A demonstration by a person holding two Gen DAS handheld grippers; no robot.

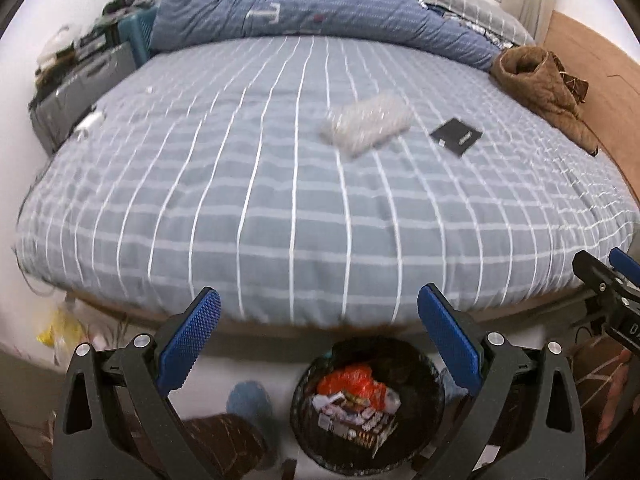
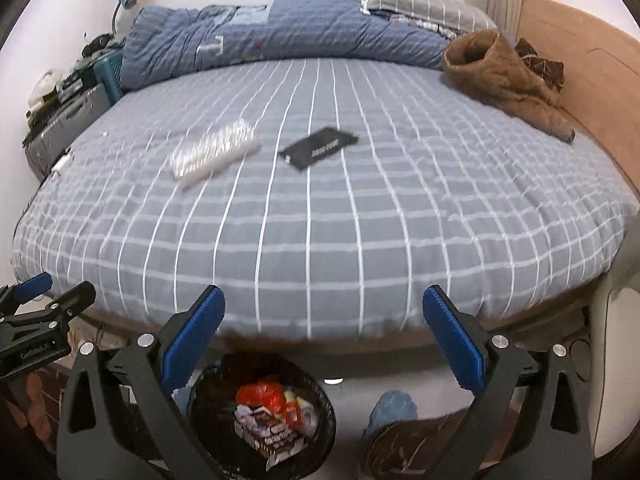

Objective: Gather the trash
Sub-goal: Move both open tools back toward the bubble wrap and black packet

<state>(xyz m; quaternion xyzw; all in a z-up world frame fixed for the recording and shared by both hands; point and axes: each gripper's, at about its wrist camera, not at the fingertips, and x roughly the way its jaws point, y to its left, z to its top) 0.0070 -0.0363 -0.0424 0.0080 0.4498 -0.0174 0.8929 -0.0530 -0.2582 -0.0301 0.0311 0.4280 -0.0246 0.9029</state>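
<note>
A round black bin (image 1: 304, 432) (image 2: 208, 412) stands on the floor at the foot of the bed, holding an orange wrapper (image 1: 348, 380) (image 2: 264, 398) and printed packaging. On the checked bedsheet lie a clear crinkled plastic wrapper (image 1: 366, 122) (image 2: 214, 152) and a flat black packet (image 1: 456, 136) (image 2: 320, 148). My left gripper (image 1: 318, 320) hovers above the bin, open, nothing between its blue pads. My right gripper (image 2: 324, 318) is also over the bin's edge, open wide and empty. Each gripper shows at the edge of the other's view.
The bed (image 1: 280, 200) fills the middle; a blue quilt (image 1: 304, 8) and a brown jacket (image 1: 544, 88) lie at its far side. A grey cabinet with clutter (image 1: 80, 84) stands left. Yellow bag (image 1: 56, 328) on the floor left; blue slipper (image 1: 248, 400) beside the bin.
</note>
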